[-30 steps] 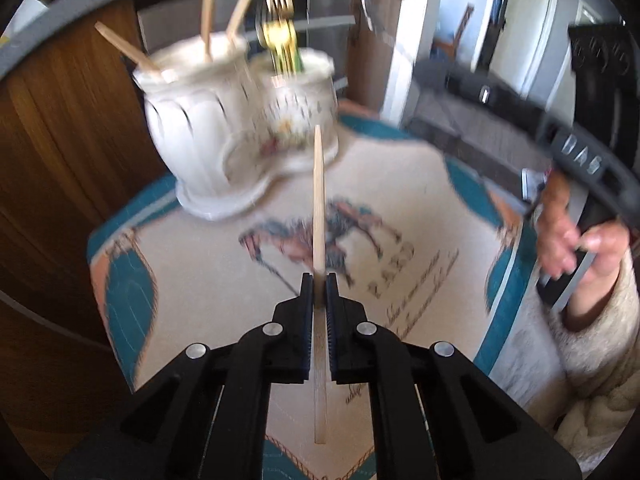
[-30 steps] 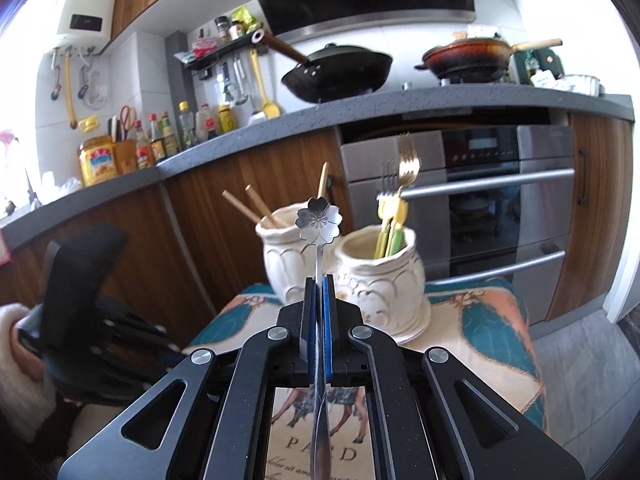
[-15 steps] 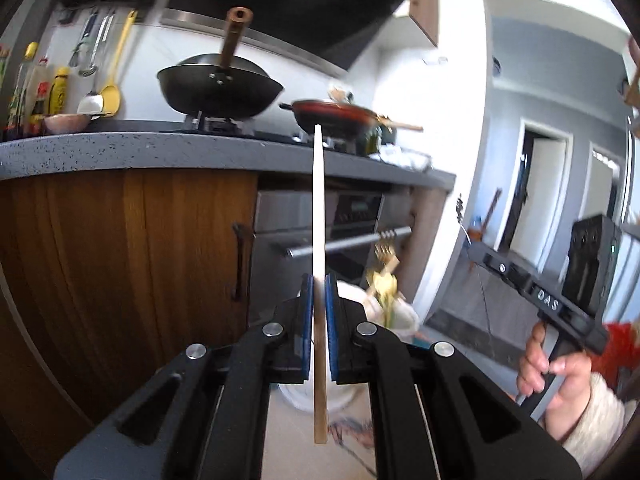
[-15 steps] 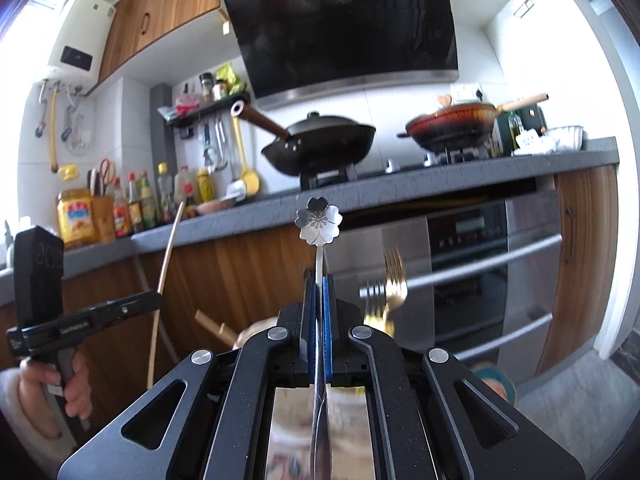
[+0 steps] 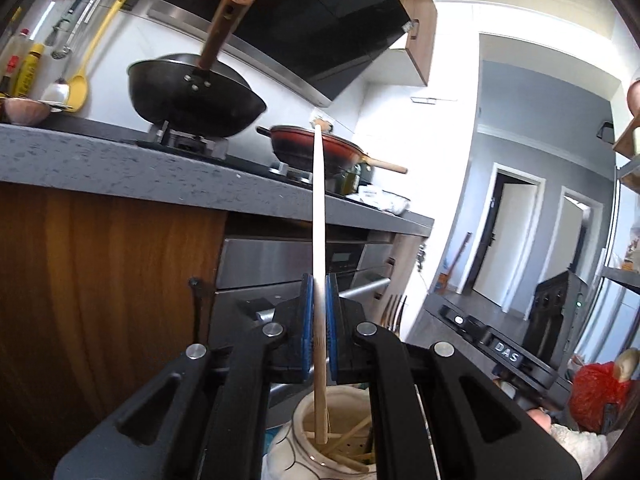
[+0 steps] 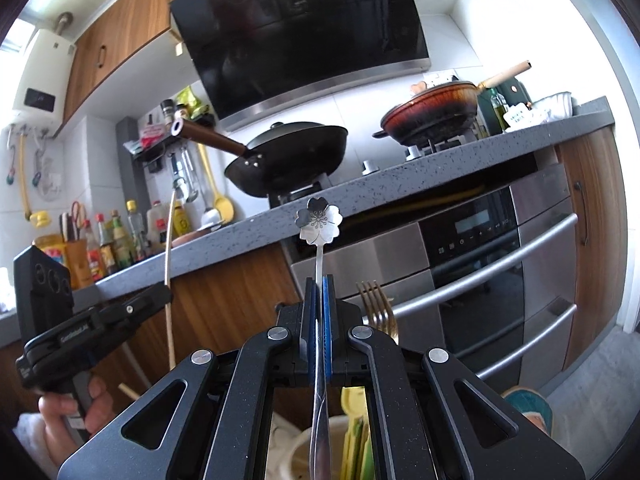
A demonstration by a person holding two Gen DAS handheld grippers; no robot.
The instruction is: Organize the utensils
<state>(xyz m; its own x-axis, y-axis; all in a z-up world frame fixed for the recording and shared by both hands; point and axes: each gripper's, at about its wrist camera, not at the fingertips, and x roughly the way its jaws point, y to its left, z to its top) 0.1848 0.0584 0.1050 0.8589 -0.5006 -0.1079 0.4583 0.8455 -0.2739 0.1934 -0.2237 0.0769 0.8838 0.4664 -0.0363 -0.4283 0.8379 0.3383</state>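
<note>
- Left gripper is clamped tight on a wooden chopstick, held upright, with its lower tip poking down into a white ceramic jar that's got other chopsticks lying in it.
- Right gripper is pinched shut on a silver spoon with a flower-shaped end, flower up, while the rest of it hangs down over a second white jar holding yellow-green handles.
- A gold fork sticks up just behind the right gripper's fingers.
- Behind all that: a black wok and a red pan on the stove, oven underneath.
</note>
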